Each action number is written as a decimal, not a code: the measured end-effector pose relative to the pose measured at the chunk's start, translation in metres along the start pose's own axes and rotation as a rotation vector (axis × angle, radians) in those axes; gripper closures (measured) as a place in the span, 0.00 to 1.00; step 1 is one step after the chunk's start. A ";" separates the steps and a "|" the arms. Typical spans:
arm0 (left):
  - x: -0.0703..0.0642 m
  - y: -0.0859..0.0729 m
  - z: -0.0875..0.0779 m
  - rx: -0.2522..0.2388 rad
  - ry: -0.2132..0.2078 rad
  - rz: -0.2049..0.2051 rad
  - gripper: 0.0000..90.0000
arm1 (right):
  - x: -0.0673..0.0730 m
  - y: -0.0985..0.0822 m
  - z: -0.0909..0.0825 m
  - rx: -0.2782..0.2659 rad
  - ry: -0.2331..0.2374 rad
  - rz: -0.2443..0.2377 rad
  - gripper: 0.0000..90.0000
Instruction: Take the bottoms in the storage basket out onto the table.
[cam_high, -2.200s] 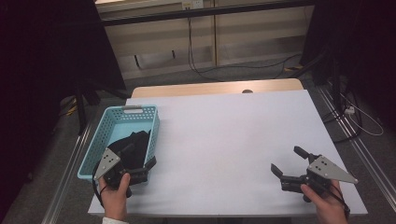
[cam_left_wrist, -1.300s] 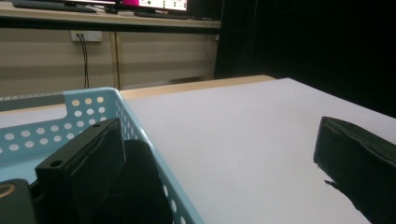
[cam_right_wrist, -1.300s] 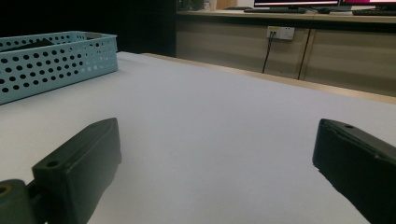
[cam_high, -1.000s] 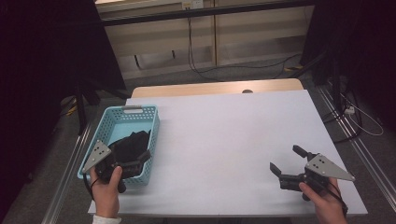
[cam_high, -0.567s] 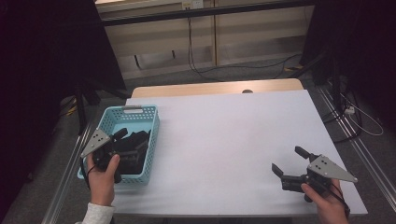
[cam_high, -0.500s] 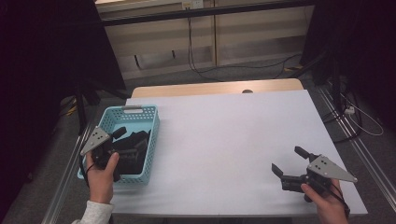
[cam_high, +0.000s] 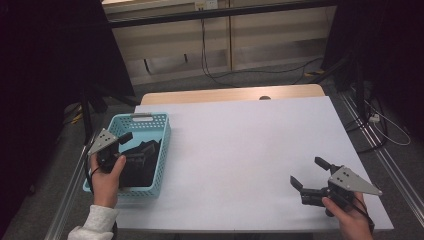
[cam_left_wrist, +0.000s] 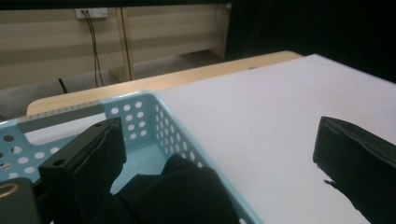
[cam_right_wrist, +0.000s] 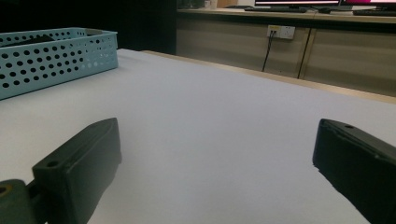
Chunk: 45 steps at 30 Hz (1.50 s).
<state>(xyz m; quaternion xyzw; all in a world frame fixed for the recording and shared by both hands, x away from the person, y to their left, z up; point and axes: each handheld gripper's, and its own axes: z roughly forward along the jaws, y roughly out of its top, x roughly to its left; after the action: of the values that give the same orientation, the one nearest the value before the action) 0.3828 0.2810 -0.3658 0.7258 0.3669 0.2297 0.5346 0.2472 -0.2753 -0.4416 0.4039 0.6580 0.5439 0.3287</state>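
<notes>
At the left edge of the tabletop (cam_high: 240, 145): a light-blue perforated basket (cam_high: 162, 150), long side along that edge, dark black cloth (cam_high: 135, 165) heaped inside toward its near end. Over the basket's near-left part, the left gripper (cam_high: 131, 147), held in a hand (cam_high: 106, 177) with a white sleeve (cam_high: 95, 225), jaws spread wide with nothing clamped between them. From the left gripper view, one jaw down inside the basket (cam_left_wrist: 144, 121) beside the black cloth (cam_left_wrist: 182, 191), the other out past the basket's right wall above the bare white surface; whether the inner jaw touches the cloth cannot be told. Basket's far end bare, pale-blue floor showing.

Near the front right corner of the tabletop: the right gripper (cam_high: 309, 174), gripped by a hand (cam_high: 350, 215), grey three-cornered plate on top, jaws likewise wide apart and pointing left toward the basket, holding nothing. From the right gripper view, white tabletop (cam_right_wrist: 210, 116) between the two jaws, basket (cam_right_wrist: 56, 58) well apart at the far left.

Along the far edge, a strip of bare wood uncovered by the white surface.
</notes>
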 end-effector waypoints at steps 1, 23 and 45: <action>0.000 0.000 0.000 0.000 0.000 0.000 0.03 | 0.000 0.000 0.000 0.000 -0.001 -0.001 0.00; 0.031 -0.007 0.009 0.141 0.027 0.012 0.03 | 0.000 0.000 -0.001 0.009 0.004 -0.008 0.00; 0.046 -0.023 0.036 0.407 -0.020 0.022 0.04 | 0.000 0.000 -0.001 0.012 0.007 -0.008 0.00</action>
<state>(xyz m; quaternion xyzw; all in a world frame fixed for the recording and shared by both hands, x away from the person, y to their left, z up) 0.4309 0.2987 -0.4014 0.8251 0.3925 0.1494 0.3779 0.2466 -0.2754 -0.4419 0.4013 0.6640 0.5401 0.3262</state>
